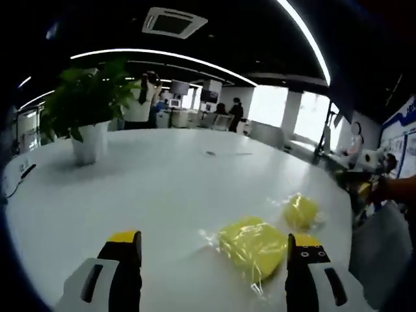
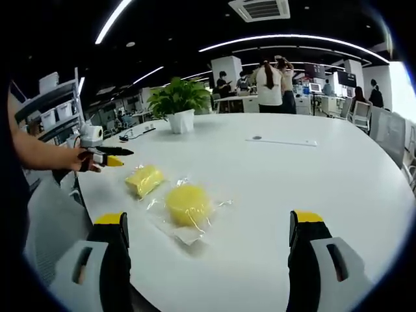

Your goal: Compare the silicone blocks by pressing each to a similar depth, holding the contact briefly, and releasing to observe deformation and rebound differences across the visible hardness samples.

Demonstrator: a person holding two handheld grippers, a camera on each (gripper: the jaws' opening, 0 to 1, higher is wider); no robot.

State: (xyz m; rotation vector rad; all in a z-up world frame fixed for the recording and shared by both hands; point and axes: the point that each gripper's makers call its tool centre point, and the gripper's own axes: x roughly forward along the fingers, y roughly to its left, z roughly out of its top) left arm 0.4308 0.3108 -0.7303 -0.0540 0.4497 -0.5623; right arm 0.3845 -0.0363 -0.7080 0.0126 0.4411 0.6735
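Two yellow silicone blocks lie in clear plastic wrap on the white table [image 1: 143, 188]. In the left gripper view the larger block [image 1: 252, 246] sits just ahead of my right-hand jaw, and the smaller block [image 1: 300, 210] lies beyond it. My left gripper [image 1: 214, 250] is open, empty and above the table. In the right gripper view a rounded block [image 2: 188, 205] lies ahead between the jaws, with a flatter block [image 2: 144, 179] to its left. My right gripper [image 2: 208, 237] is open and touches nothing. The left gripper [image 2: 107, 157] is held by a hand at the table's left edge.
A potted plant [image 1: 88, 114] in a white pot stands far left on the table [image 2: 292, 182]; the plant [image 2: 179, 104] is at the back. A thin pen-like item [image 2: 279, 141] lies further off. People and desks stand behind. A shelf rack [image 2: 55, 104] is left.
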